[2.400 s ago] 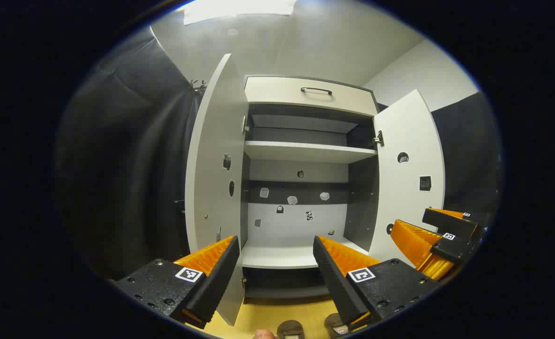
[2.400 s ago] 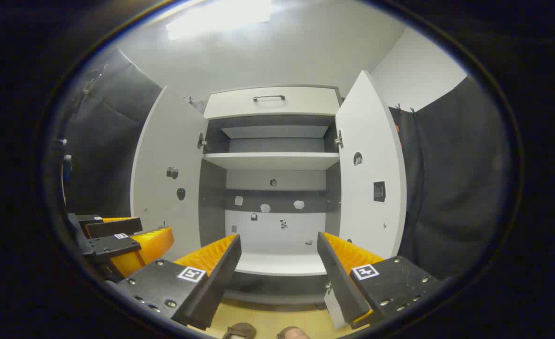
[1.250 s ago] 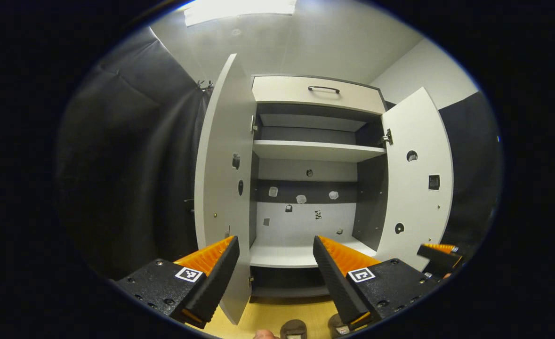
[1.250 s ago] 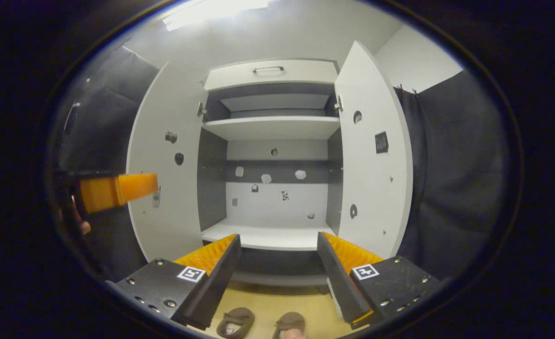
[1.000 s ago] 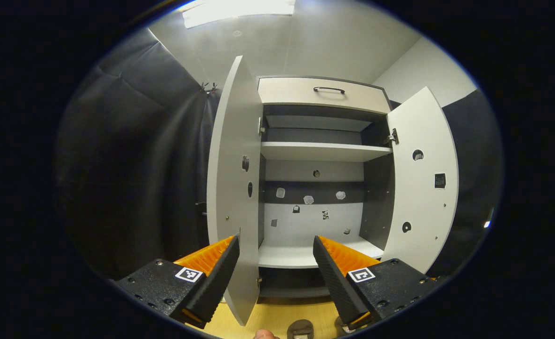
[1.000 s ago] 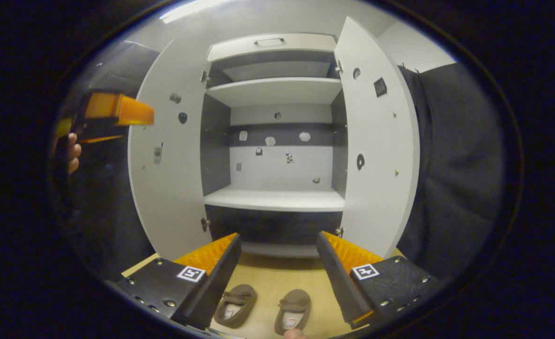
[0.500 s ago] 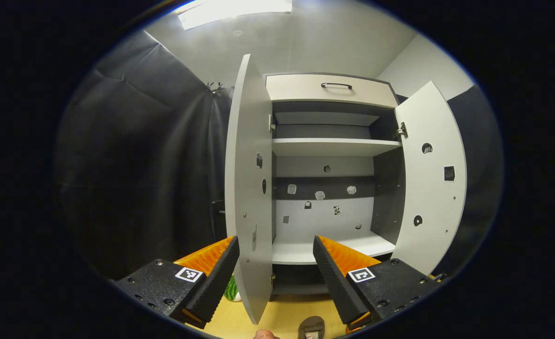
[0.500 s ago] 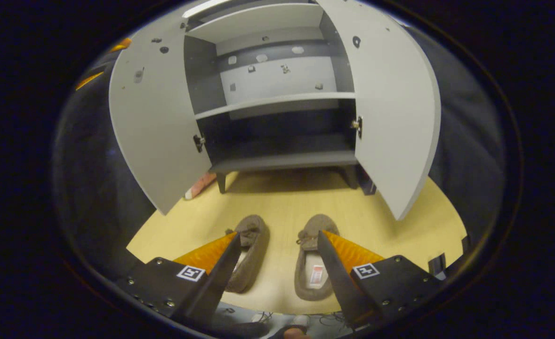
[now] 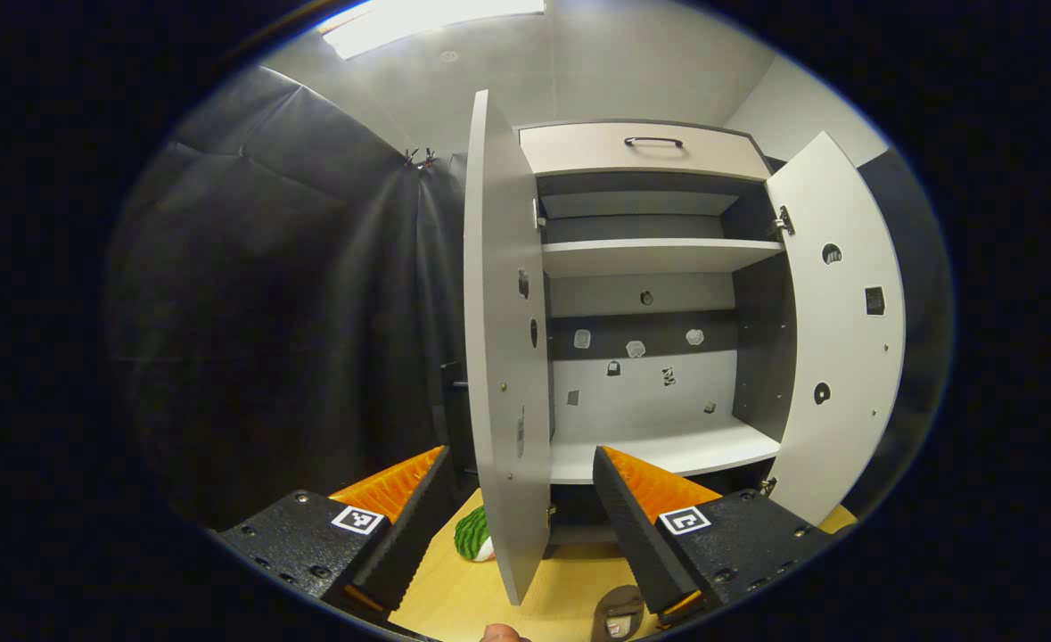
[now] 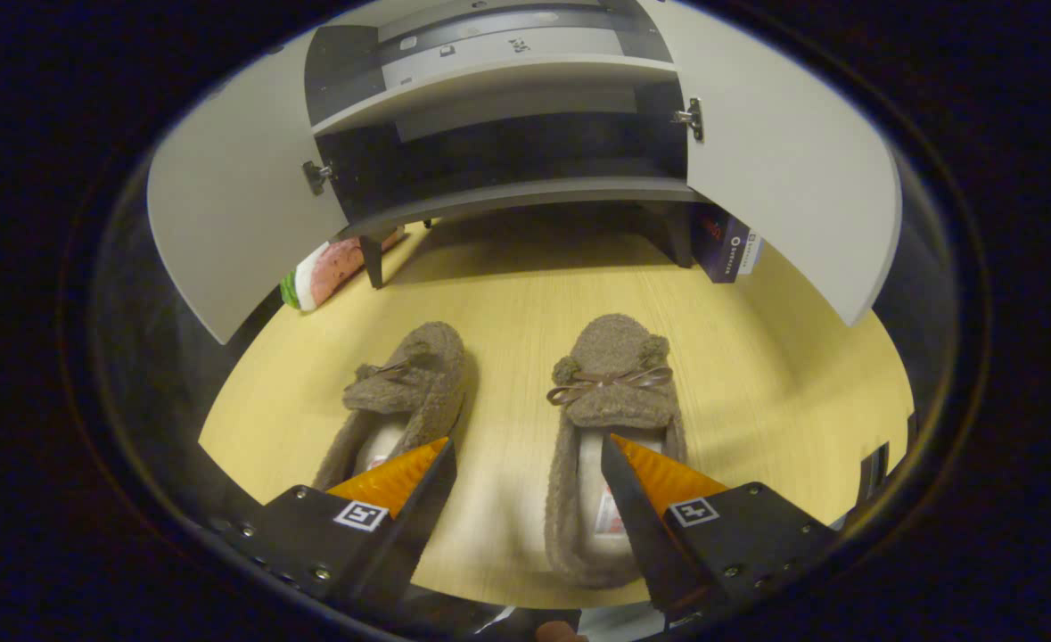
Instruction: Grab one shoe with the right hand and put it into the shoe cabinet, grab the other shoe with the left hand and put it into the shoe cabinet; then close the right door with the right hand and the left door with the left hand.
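Two brown fuzzy slippers lie on the yellow floor in the right gripper view: the right shoe [image 10: 610, 392] with a bow, the left shoe [image 10: 409, 388] beside it. My right gripper [image 10: 525, 459] hangs open above them, its right finger over the right shoe's heel opening. The shoe cabinet [image 10: 507, 116] stands behind with both doors open. In the left gripper view my left gripper [image 9: 518, 468] is open and held up facing the cabinet [image 9: 659, 267], with the left door [image 9: 503, 357] edge-on between its fingers. One shoe's heel [image 9: 619, 613] peeks at the bottom.
A watermelon-patterned object [image 10: 324, 272] lies on the floor by the cabinet's left leg, also the green piece [image 9: 473, 535] behind the left door. A dark box [image 10: 728, 245] stands behind the right door [image 10: 792, 169]. Black cloth walls close in both sides.
The right gripper has tilted down from facing the cabinet and dropped toward the slippers, which now loom large. The left gripper has drifted left, so the left door now shows edge-on.
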Demonstrator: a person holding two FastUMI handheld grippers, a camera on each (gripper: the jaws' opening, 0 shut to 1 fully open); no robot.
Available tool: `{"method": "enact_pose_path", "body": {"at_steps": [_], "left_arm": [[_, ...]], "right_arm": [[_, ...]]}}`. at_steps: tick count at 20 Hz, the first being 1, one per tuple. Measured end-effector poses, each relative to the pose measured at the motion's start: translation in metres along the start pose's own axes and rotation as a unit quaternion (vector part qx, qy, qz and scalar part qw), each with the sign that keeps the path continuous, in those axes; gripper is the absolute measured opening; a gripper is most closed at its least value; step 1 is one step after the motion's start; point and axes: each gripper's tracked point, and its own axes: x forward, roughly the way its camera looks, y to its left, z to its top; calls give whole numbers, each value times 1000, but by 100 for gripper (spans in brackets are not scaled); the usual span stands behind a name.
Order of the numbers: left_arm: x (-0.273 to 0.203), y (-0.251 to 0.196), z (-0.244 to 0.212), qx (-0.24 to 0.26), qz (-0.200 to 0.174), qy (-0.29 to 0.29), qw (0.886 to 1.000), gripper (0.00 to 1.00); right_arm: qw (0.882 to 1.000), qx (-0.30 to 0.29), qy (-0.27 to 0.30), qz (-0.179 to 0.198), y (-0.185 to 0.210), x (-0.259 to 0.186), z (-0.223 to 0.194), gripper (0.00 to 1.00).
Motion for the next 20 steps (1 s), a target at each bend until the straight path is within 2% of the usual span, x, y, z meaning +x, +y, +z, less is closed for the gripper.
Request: {"method": "enact_pose_path", "body": {"at_steps": [7, 8, 10, 13, 19, 20], "left_arm": [[2, 19, -4, 18, 30, 10, 999, 96], [3, 21, -5, 21, 34, 10, 999, 96], [5, 24, -3, 23, 40, 8, 999, 93], [9, 23, -4, 21, 40, 9, 999, 96], [16, 16, -9, 13, 28, 11, 999, 94], [18, 14, -10, 11, 26, 11, 1000, 94]], "right_arm": [[1000, 3, 18, -17, -3, 46, 5, 97], [999, -3, 17, -30, -10, 46, 8, 98], [998, -11, 19, -61, -28, 46, 7, 64], [997, -3, 22, -68, -35, 47, 9, 11], [997, -21, -35, -65, -35, 21, 54, 11], [996, -28, -50, -62, -34, 14, 68, 16]]}}
